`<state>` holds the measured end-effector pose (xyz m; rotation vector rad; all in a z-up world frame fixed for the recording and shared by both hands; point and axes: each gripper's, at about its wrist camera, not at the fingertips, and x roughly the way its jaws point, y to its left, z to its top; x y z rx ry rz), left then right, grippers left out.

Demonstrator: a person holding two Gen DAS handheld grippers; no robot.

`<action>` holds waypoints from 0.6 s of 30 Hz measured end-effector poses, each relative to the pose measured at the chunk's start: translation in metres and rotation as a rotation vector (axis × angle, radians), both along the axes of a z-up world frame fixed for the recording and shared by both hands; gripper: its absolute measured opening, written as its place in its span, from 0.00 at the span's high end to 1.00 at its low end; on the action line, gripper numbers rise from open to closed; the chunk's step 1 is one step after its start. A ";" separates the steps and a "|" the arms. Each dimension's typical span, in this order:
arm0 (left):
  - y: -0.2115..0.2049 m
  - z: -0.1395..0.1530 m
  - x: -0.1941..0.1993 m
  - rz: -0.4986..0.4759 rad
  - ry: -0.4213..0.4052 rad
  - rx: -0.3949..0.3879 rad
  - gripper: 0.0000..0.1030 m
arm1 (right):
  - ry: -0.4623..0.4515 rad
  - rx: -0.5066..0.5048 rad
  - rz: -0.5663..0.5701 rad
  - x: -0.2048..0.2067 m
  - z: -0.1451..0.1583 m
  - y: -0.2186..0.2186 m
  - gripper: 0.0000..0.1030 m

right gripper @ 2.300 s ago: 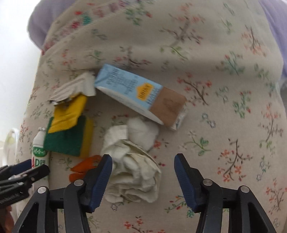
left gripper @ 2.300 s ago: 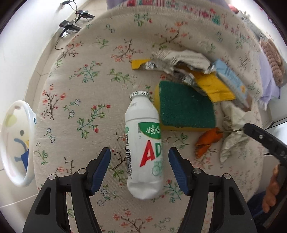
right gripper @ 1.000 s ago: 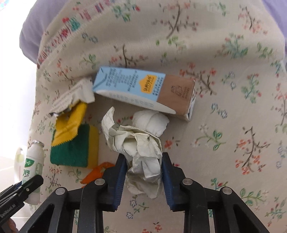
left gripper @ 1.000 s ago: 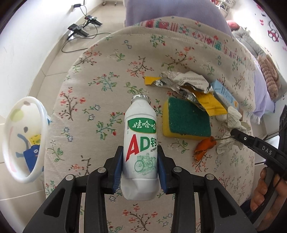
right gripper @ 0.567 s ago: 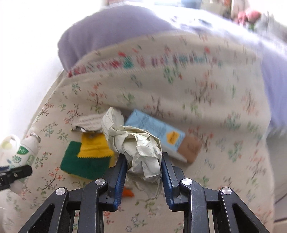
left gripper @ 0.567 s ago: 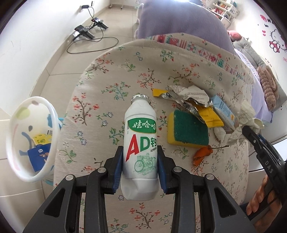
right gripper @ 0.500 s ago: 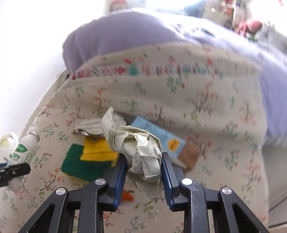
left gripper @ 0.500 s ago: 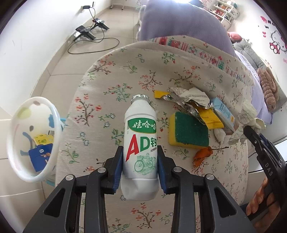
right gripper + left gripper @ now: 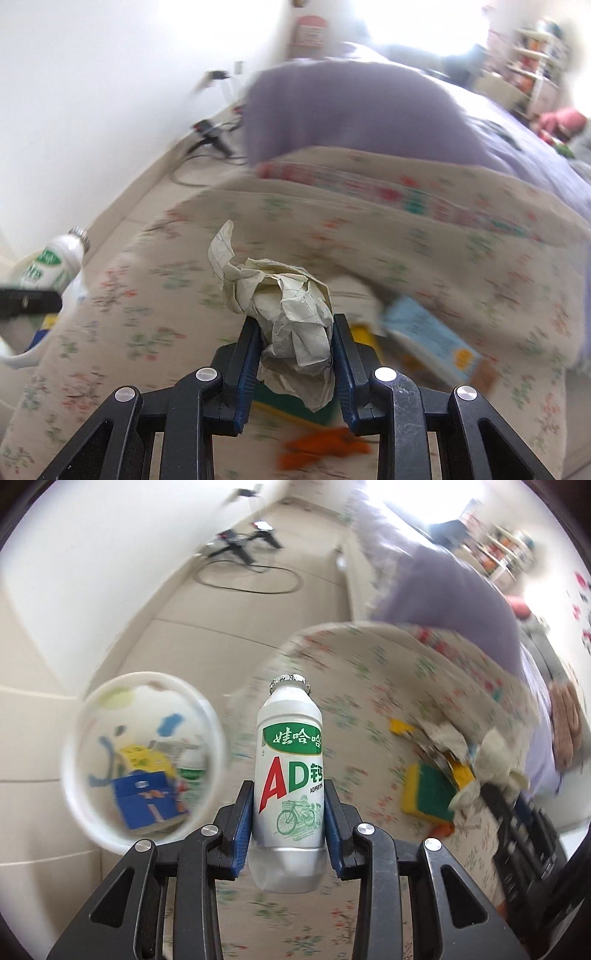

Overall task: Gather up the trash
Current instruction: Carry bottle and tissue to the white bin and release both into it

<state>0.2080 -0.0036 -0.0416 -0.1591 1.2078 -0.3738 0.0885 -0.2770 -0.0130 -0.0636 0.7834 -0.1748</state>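
Observation:
My left gripper (image 9: 288, 821) is shut on a white AD drink bottle (image 9: 289, 764) and holds it up in the air, over the left edge of the floral-covered bed (image 9: 373, 716). A white trash bin (image 9: 92, 805) with wrappers inside stands on the floor to its left. My right gripper (image 9: 295, 350) is shut on a crumpled paper ball (image 9: 291, 306), raised above the bed; that paper also shows in the left wrist view (image 9: 495, 760). The bottle shows far left in the right wrist view (image 9: 50, 266).
On the bed lie a green and yellow sponge (image 9: 428, 794), a blue carton (image 9: 432, 339), an orange scrap (image 9: 321, 452) and yellow wrappers (image 9: 400, 725). A purple blanket (image 9: 354, 110) lies beyond. Cables (image 9: 247, 572) lie on the floor by the wall.
Both grippers have lifted and swung left with their loads. The bin now sits closer to the bottle in the left wrist view. The views are blurred by motion.

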 end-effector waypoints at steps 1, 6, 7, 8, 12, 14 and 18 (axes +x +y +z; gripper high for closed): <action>0.012 0.000 0.005 0.028 0.011 -0.009 0.64 | 0.007 -0.003 0.027 0.006 -0.001 0.012 0.68; 0.066 0.006 0.026 0.143 0.031 -0.038 0.64 | 0.018 0.014 0.128 0.029 -0.004 0.060 0.68; 0.074 0.006 0.029 0.162 0.034 -0.040 0.64 | 0.019 0.030 0.146 0.035 -0.004 0.069 0.68; 0.084 0.006 0.032 0.184 0.039 -0.047 0.64 | 0.021 0.051 0.164 0.041 -0.004 0.077 0.68; 0.120 -0.008 0.047 0.293 0.083 -0.066 0.64 | 0.033 0.127 0.236 0.060 -0.010 0.114 0.68; 0.131 -0.017 0.052 0.327 0.120 -0.091 0.64 | 0.058 0.167 0.282 0.072 -0.018 0.137 0.68; 0.139 -0.032 0.058 0.370 0.165 -0.122 0.64 | 0.122 0.241 0.329 0.094 -0.036 0.170 0.68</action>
